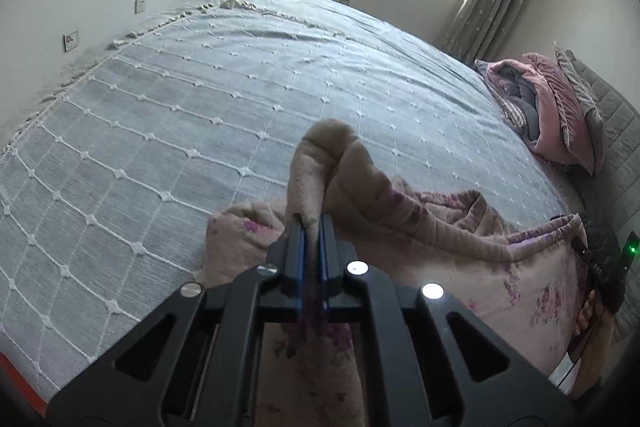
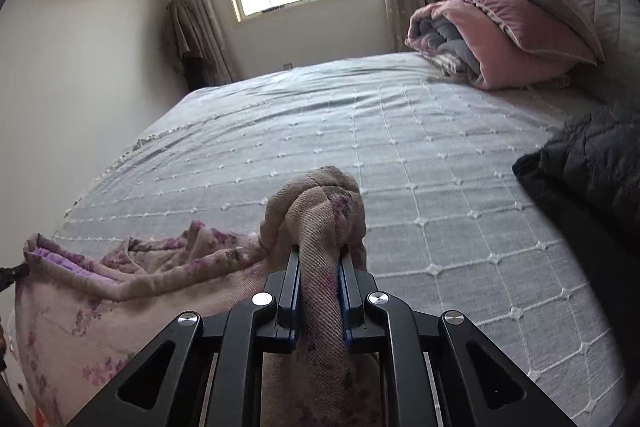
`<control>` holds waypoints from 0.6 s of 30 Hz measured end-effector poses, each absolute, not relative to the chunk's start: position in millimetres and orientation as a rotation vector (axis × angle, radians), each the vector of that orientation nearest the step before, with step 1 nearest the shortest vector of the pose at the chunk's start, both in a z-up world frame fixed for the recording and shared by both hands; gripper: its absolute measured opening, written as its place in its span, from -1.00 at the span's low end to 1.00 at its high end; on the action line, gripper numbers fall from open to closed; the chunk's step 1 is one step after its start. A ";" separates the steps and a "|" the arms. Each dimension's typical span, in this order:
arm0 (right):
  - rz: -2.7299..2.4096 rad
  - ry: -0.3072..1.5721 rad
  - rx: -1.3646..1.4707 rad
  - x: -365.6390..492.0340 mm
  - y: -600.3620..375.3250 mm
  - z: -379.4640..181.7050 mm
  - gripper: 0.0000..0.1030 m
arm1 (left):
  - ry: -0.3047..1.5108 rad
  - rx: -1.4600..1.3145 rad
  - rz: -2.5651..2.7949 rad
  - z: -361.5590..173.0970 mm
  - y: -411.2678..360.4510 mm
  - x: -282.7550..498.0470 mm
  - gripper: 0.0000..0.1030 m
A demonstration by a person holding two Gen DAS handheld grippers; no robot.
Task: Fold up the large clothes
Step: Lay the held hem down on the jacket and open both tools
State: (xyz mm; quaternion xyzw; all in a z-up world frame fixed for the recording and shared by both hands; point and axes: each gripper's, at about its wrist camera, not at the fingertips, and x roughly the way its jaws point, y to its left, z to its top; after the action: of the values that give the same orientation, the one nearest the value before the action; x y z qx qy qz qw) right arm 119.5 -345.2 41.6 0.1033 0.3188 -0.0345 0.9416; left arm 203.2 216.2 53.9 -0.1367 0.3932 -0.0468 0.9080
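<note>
Floral garment [image 1: 460, 259] hangs slack between both grippers over bed's [image 1: 240, 107] near edge. Left gripper [image 1: 311, 223] jaws clamped on bunched hem; right gripper [image 2: 319, 255] likewise. Soft, light, drapey; grip corners.

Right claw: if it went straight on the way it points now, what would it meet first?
The right claw is shut on a bunched fold of the floral cloth. Beyond that, it would probably meet the bedspread, which looks bare ahead. The folded quilt sits off to the right; depth is uncertain.
</note>
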 end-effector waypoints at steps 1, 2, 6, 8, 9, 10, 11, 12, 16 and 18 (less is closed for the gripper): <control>-0.083 0.638 0.195 126.3 -340.1 49.1 -0.74 | 0.796 -0.288 -0.074 65.6 217.2 209.9 -0.86; -0.103 0.621 0.188 138.0 -334.9 59.1 -0.75 | 0.782 -0.284 -0.052 74.2 216.4 217.2 -0.86; -0.187 0.568 0.240 184.4 -326.9 86.6 -0.76 | 0.766 -0.272 0.002 89.5 210.4 257.9 -0.86; -0.265 0.569 0.185 207.7 -317.1 84.3 -0.76 | 0.774 -0.267 0.038 83.1 207.4 281.9 -0.86; -0.315 0.586 0.139 222.2 -311.5 75.5 -0.76 | 0.786 -0.249 0.070 74.0 205.3 293.0 -0.86; -0.343 0.609 0.114 232.2 -308.9 65.5 -0.76 | 0.808 -0.229 0.111 60.3 201.5 306.5 -0.87; -0.384 0.652 0.088 245.2 -307.1 47.4 -0.76 | 0.833 -0.187 0.180 43.5 197.5 318.5 -0.87; -0.416 0.678 0.078 251.3 -308.3 34.4 -0.76 | 0.859 -0.166 0.196 30.0 195.2 326.0 -0.87; -0.415 0.837 0.156 268.6 -324.5 -31.1 -0.76 | 0.960 -0.132 0.228 -35.0 185.8 339.9 -0.87; -0.404 0.858 0.152 270.6 -323.1 -39.3 -0.76 | 0.945 -0.113 0.235 -45.4 182.5 334.9 -0.87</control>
State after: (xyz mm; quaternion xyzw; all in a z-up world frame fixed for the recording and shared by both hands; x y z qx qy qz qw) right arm 270.6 -323.1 -39.3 0.0731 0.4129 -0.1944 0.8868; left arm 334.9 182.5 -45.4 -0.0544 0.4539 0.1128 0.8822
